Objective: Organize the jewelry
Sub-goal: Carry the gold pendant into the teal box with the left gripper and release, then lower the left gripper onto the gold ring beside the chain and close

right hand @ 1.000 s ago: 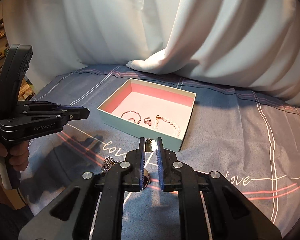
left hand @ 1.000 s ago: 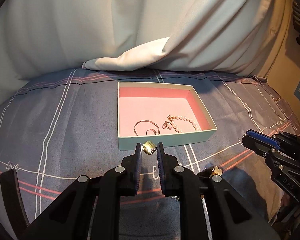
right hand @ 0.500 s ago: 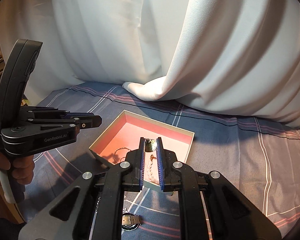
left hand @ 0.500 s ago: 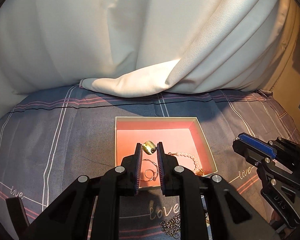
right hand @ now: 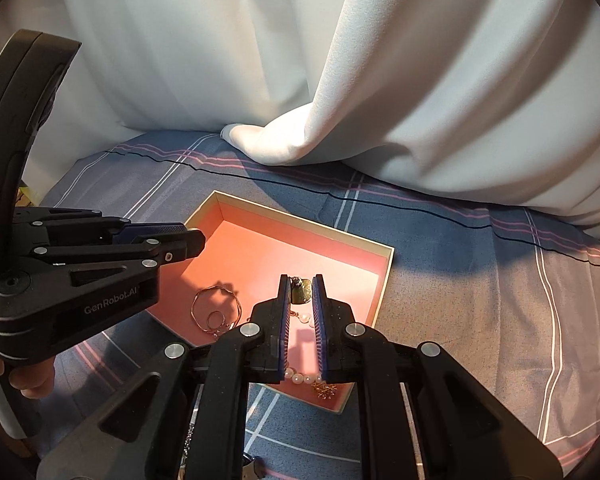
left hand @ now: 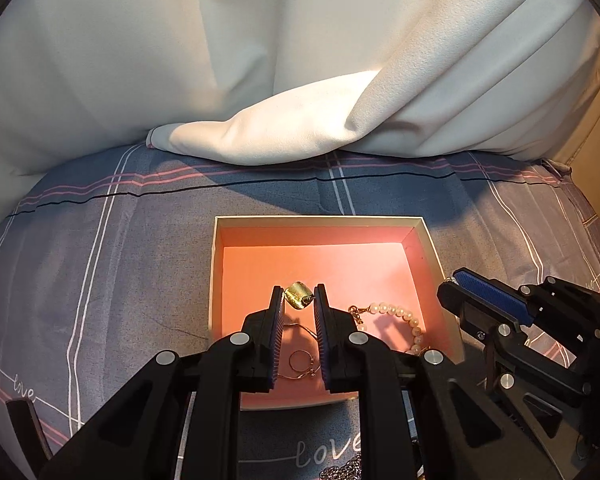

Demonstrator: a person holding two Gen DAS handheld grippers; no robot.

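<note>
Pink lining: open box (left hand: pixel 416 236), cream rim, lies on the bed.
Bed cover (left hand: pixel 100 264): grey-blue check, white and pink stripes, the word "love" printed near the front edge.
Left tool (left hand: pixel 298 298): closed on a gold pendant (left hand: pixel 299 295), pinched at the tips above the box floor.
Right tool (right hand: pixel 300 289): narrow, closed on a dark gold pendant (right hand: pixel 302 291), held over the box.
Right tool, seen from the left: beside the box's right wall (left hand: pixel 482 290); blue pad showing.
Left tool, seen from the right: at the box's left corner (right hand: pixel 180 240); the held piece is hidden from this side.
Pearl bracelet (left hand: pixel 396 314): inside the box, right half, gold clasp at its left end.
Thin gold bangle (right hand: pixel 214 308): inside the box, left half, with a small ring (right hand: pixel 216 319) lying within its loop.
Silver chain (left hand: pixel 342 470): heaped on the bed in front of the box, partly hidden by the left tool.
White curtain (left hand: pixel 300 80): hangs behind; its hem lies folded on the bed.
</note>
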